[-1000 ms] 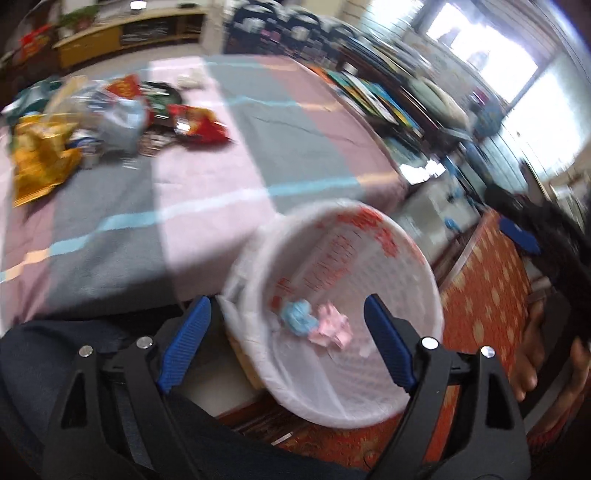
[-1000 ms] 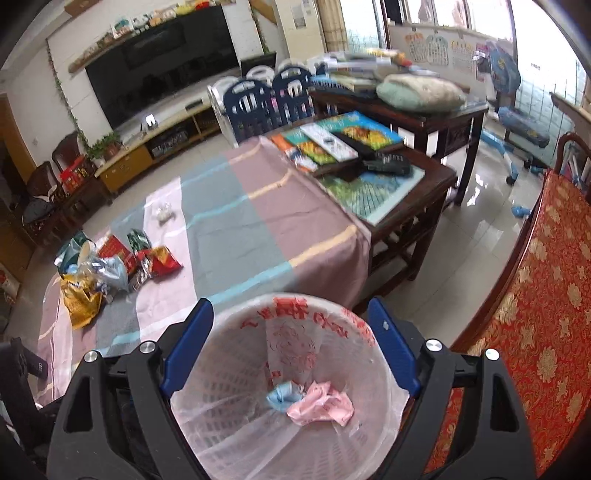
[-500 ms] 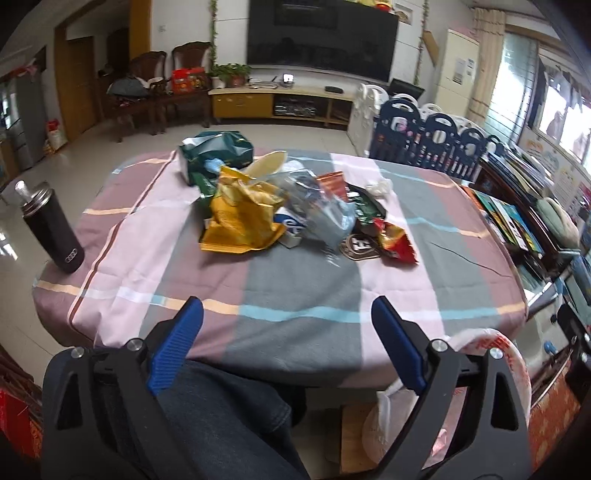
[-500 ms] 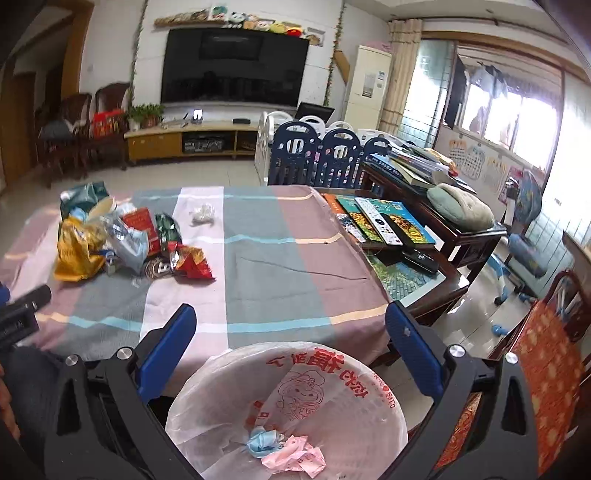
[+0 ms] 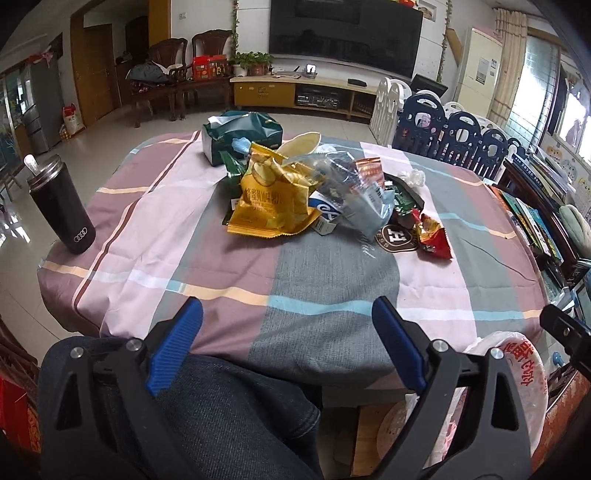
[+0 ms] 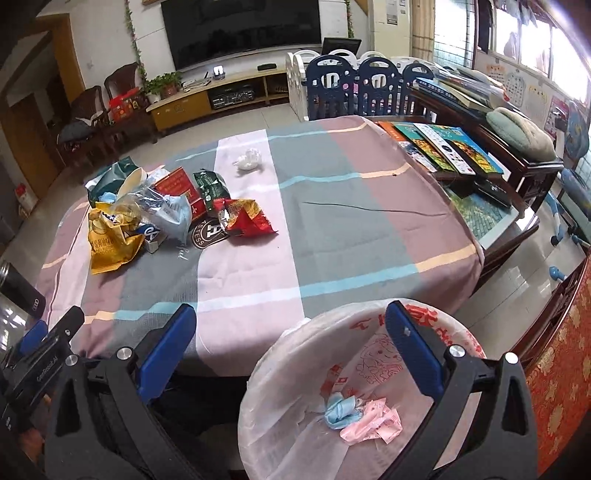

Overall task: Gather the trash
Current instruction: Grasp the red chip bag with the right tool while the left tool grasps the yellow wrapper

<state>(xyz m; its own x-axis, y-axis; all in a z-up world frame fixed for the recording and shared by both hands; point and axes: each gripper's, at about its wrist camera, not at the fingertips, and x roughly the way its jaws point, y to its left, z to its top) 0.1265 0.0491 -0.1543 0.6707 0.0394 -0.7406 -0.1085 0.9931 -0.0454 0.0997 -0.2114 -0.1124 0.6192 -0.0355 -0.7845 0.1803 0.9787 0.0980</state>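
Left wrist view: the yellow bag (image 5: 271, 205) on the counter (image 5: 155, 258) looks light and crinkly, best pinched at its edge; both grippers gape empty.

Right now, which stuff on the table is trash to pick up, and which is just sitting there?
Trash job:
yellow snack bag
red wrapper
crumpled white tissue
lined bin, already holding blue and pink scraps

Just sitting there:
black tumbler
books
TV

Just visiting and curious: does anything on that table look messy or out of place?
Yes. A heap of empty snack wrappers litters the tablecloth, and a crumpled white wad lies apart. Only two scraps sit in the lined bin.
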